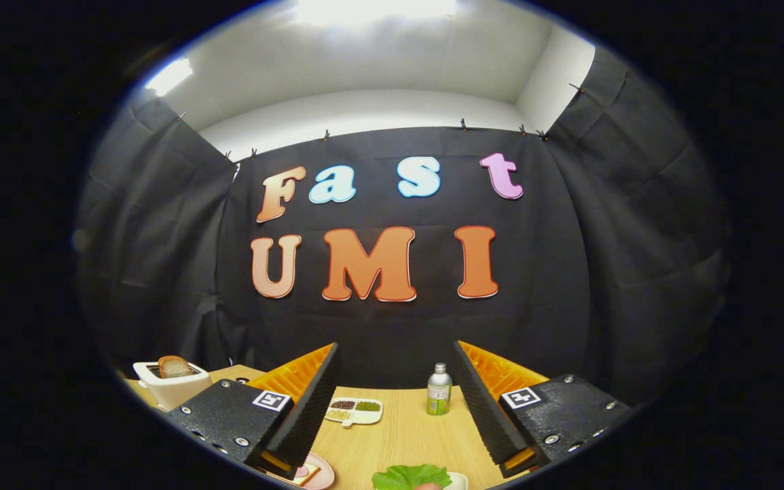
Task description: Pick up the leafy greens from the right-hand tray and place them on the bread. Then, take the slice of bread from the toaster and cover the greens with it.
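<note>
Two jaws of the gripper (395, 408) stood spread wide, pinching nothing. Green leafy lettuce (409, 476) lay at the wooden counter's (405, 429) near edge between them. Browned bread slice (174, 367) stood in the white toaster (171, 388) at the far left corner.

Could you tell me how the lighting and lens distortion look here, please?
Gripper view: strong fisheye bending; ceiling light blown out to glare; table evenly lit, bottle and toaster sharp; open tool holding nothing; greens cut off low.

bottle (439, 390) upright on table (405, 429) | sectioned dish (354, 411) nearby
</note>
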`<action>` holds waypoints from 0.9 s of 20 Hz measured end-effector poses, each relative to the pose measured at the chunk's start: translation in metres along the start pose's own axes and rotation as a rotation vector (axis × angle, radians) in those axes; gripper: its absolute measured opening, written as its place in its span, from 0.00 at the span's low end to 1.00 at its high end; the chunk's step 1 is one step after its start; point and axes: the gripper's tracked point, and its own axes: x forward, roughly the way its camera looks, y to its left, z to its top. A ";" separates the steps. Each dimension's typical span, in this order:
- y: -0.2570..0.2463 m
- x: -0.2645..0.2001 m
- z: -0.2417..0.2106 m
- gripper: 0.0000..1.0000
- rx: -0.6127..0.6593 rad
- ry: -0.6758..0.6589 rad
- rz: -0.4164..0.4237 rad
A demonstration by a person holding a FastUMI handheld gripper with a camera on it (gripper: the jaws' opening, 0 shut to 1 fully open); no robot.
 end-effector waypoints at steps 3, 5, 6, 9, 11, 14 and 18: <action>-0.005 0.008 -0.016 0.97 0.010 0.059 -0.008; -0.007 0.009 -0.023 0.97 0.019 0.087 -0.003; -0.007 0.010 -0.028 0.97 0.022 0.103 0.003; -0.012 0.013 -0.057 0.97 0.019 0.203 0.015; -0.012 0.011 -0.085 0.97 0.038 0.307 0.029; -0.006 0.010 -0.117 0.97 0.102 0.445 0.062; -0.010 0.005 -0.153 0.97 0.085 0.571 0.063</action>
